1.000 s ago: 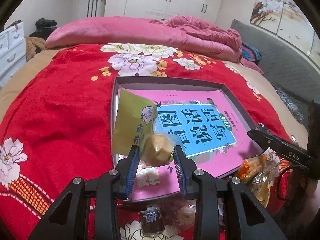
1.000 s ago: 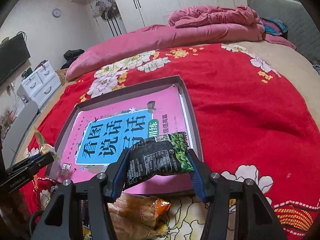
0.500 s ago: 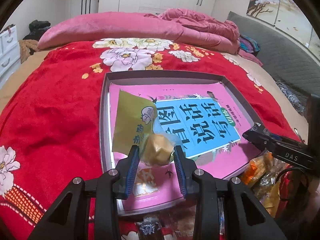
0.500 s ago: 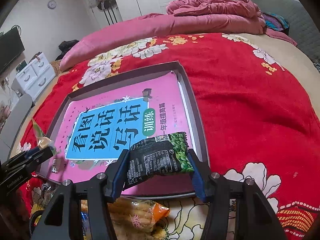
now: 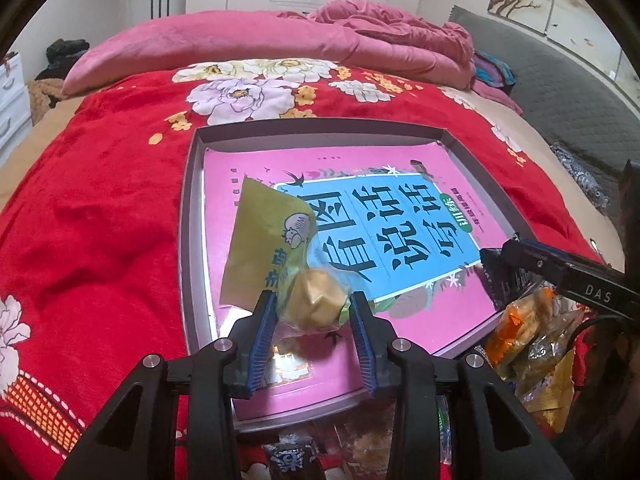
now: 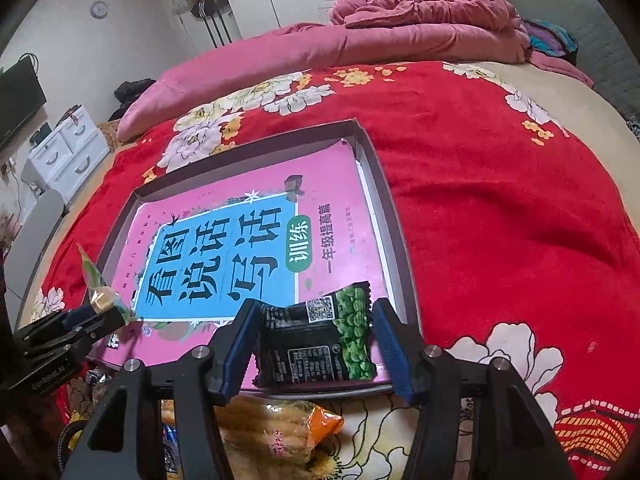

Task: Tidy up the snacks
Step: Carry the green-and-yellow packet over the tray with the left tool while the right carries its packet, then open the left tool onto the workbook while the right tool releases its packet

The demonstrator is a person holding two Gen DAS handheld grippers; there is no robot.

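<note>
I held a gripper in each hand over a shallow grey tray (image 5: 188, 240) that lay on a red floral blanket (image 5: 100, 220). A pink and blue workbook (image 6: 248, 248) filled the tray's floor. My left gripper (image 5: 312, 322) was closed on the bulging end of a yellow-green pastry packet (image 5: 280, 256), whose flat end stuck up and forward above the tray's near left part. My right gripper (image 6: 316, 344) was clamped across a black green-pea snack packet (image 6: 320, 344), held above the tray's near right corner.

Loose snacks, among them an orange-ended bag of sticks (image 6: 276, 428), lay heaped on the blanket just short of the tray.

I judged both packets slippery and puffed with air. Squeezing harder could burst one or crush the pastry. Letting go too high could bounce a packet off the glossy cover and over the low rim.
</note>
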